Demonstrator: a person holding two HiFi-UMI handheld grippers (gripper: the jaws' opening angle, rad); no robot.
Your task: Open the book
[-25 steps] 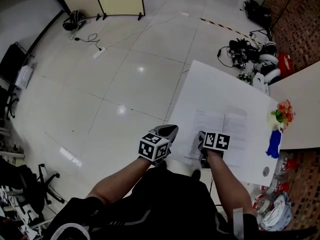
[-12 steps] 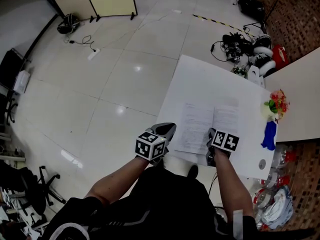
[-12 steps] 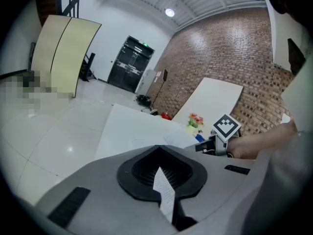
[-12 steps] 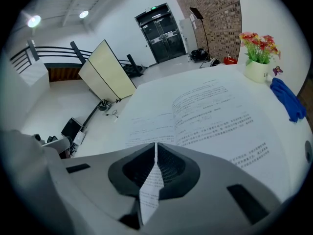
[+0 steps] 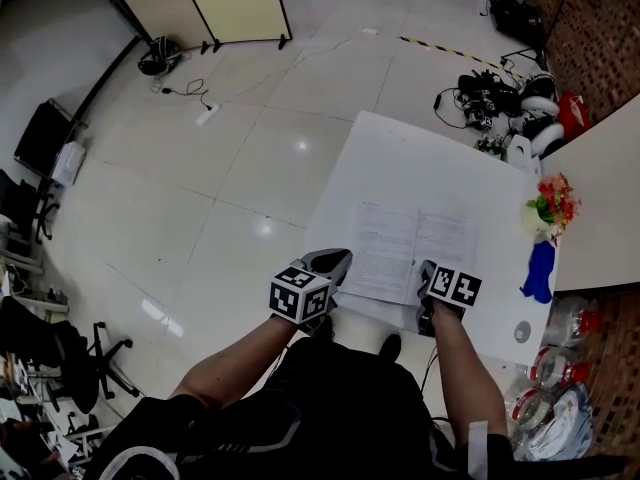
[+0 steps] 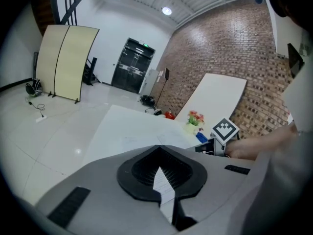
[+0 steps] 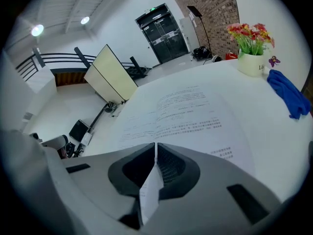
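The book (image 5: 410,248) lies open and flat on the white table (image 5: 400,158), showing two printed pages (image 7: 181,111). My right gripper (image 5: 425,273) is at the near right corner of the book. Its jaws are shut (image 7: 155,145), with the pages spread just beyond the tips. My left gripper (image 5: 338,260) hovers off the table's near left edge, apart from the book, also shut (image 6: 159,148). I see nothing gripped in either one; only a white sliver shows behind each pair of pads.
A vase of flowers (image 5: 548,211) and a blue cloth (image 5: 537,271) sit at the table's right side, with a small round disc (image 5: 521,331) nearer me. A second white tabletop (image 5: 600,198) adjoins on the right. Cables and gear (image 5: 500,98) lie on the floor beyond.
Both hands have drifted along the table's near edge. The right gripper has gone from near the book's spine to its near right corner. The book stays open and flat.
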